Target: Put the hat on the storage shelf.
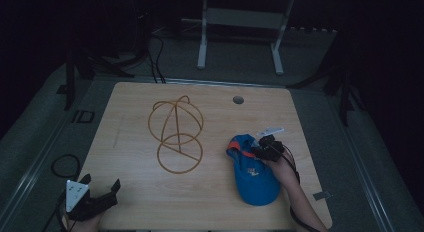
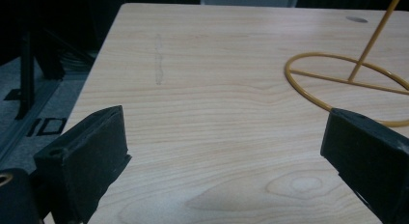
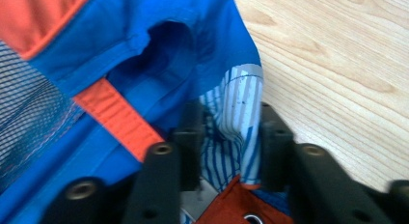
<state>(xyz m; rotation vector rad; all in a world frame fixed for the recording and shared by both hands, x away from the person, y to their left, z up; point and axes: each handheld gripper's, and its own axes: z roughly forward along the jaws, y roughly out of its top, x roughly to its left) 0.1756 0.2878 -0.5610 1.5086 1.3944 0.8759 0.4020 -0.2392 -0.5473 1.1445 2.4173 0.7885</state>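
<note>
Two grippers: right gripper pinched cap rim; left gripper spread, idle. Lift slowly toward wire stand.

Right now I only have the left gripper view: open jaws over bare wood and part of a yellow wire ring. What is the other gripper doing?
Observer: The right gripper is shut on the blue cap, at the table's right side.
Operator: Which part of the cap?
Observer: In the right gripper view the jaws pinch a striped inner band at the cap's edge.
Operator: Is that ring a whole object?
Observer: Yes, the high view shows a yellow wire stand with a rounded frame rising above its base ring.
</note>
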